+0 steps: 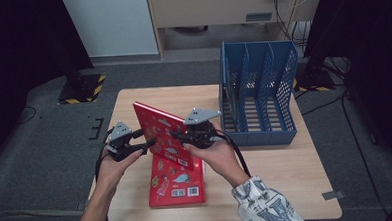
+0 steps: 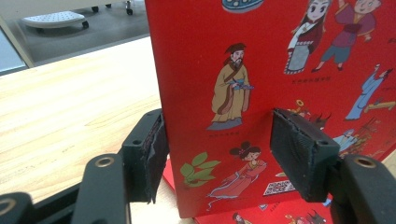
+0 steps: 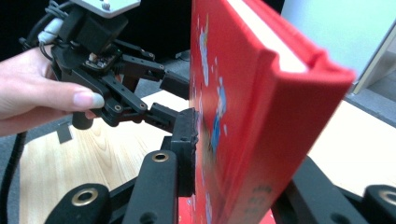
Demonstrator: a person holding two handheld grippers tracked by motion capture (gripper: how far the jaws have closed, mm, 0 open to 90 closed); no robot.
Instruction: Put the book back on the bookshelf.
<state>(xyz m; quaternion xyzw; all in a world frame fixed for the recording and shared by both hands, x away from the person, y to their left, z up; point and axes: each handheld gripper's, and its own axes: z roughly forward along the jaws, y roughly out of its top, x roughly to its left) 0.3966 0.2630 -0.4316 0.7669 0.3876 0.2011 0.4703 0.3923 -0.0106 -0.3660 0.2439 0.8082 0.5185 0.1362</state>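
A red hardcover book [image 1: 160, 132] with cartoon figures on its cover [image 2: 261, 70] stands tilted above the table, held between both grippers. My left gripper [image 1: 146, 142] [image 2: 229, 154] is shut on its left edge, one pad behind the book and one on the cover. From the right, my right gripper [image 1: 177, 136] [image 3: 243, 177] straddles the spine end [image 3: 289, 79]; its near pad [image 3: 187, 140] lies against the cover and the other jaw is hidden behind the book. A second red book [image 1: 179, 184] lies flat on the table below.
A blue slotted file rack [image 1: 258, 93] stands upright at the table's far right. The wooden table [image 1: 287, 176] has bare room to the right of the flat book. Both forearms come in from the front edge.
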